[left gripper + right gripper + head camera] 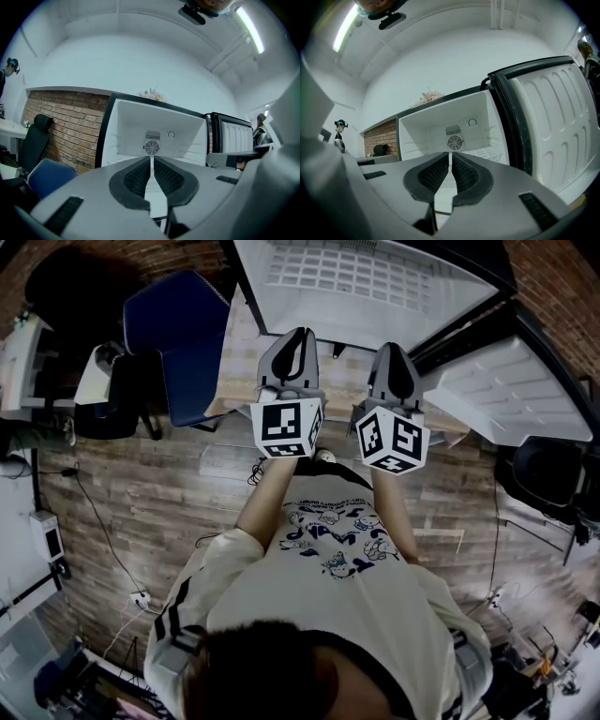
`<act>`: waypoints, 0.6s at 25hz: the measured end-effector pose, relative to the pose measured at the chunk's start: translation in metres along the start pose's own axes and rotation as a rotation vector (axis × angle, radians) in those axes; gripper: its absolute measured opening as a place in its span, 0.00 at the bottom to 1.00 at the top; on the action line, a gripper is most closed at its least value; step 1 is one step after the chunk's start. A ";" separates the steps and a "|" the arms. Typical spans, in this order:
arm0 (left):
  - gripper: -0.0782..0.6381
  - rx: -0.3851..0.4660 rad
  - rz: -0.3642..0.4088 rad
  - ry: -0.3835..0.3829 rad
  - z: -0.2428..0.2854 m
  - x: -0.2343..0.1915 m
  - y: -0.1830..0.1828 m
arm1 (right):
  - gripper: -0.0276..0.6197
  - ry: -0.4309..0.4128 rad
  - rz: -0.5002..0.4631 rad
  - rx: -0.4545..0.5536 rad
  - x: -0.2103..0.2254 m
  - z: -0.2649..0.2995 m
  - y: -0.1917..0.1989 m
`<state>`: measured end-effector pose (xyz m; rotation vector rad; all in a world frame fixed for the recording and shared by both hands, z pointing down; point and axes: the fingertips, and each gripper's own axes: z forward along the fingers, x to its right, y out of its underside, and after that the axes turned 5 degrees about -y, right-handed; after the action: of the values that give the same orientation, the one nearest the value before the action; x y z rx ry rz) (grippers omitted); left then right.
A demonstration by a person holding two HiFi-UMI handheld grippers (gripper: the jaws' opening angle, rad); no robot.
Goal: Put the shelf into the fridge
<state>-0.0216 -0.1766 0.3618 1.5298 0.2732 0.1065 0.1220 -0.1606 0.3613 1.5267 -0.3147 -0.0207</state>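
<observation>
My printed white shirt [328, 587] fills the bottom of the head view. Above it, my left gripper [299, 337] and right gripper [392, 352] point level at the open fridge [255, 273], each with its jaws pressed together on nothing. The white grid shelf [366, 277] already seems to lie inside, at upper centre. It looks light, stiff and slick, so I would pinch its front edge at two spread points.

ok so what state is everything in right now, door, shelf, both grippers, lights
fridge door: open wide
shelf: inside the fridge
left gripper: shut, nothing held
right gripper: shut, nothing held
ceiling light: on
</observation>
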 end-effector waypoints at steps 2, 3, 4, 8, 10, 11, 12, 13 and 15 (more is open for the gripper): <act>0.16 0.002 -0.007 0.002 -0.002 0.001 -0.001 | 0.11 -0.002 -0.011 -0.001 -0.002 -0.002 0.000; 0.16 0.003 -0.011 0.002 -0.002 0.002 -0.002 | 0.11 -0.004 -0.013 0.000 -0.003 -0.002 0.000; 0.16 0.005 -0.010 0.002 -0.003 0.003 -0.002 | 0.11 -0.006 -0.015 0.000 -0.004 -0.003 -0.001; 0.16 0.013 0.012 0.003 -0.007 0.007 -0.005 | 0.11 -0.012 -0.032 0.001 -0.007 -0.006 -0.002; 0.16 0.015 0.012 0.001 -0.009 0.006 -0.006 | 0.11 -0.014 -0.036 0.000 -0.008 -0.007 -0.001; 0.16 0.016 0.011 0.000 -0.010 0.005 -0.006 | 0.11 -0.014 -0.036 -0.001 -0.009 -0.008 0.000; 0.16 0.017 0.009 -0.001 -0.012 0.005 -0.006 | 0.11 -0.014 -0.034 -0.002 -0.010 -0.009 0.000; 0.16 0.017 0.008 -0.002 -0.013 0.004 -0.007 | 0.11 -0.014 -0.030 -0.003 -0.010 -0.009 0.000; 0.16 0.019 0.010 -0.003 -0.015 0.004 -0.008 | 0.11 -0.014 -0.023 -0.003 -0.011 -0.011 0.000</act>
<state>-0.0220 -0.1615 0.3535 1.5505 0.2653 0.1100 0.1139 -0.1480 0.3591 1.5283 -0.3079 -0.0504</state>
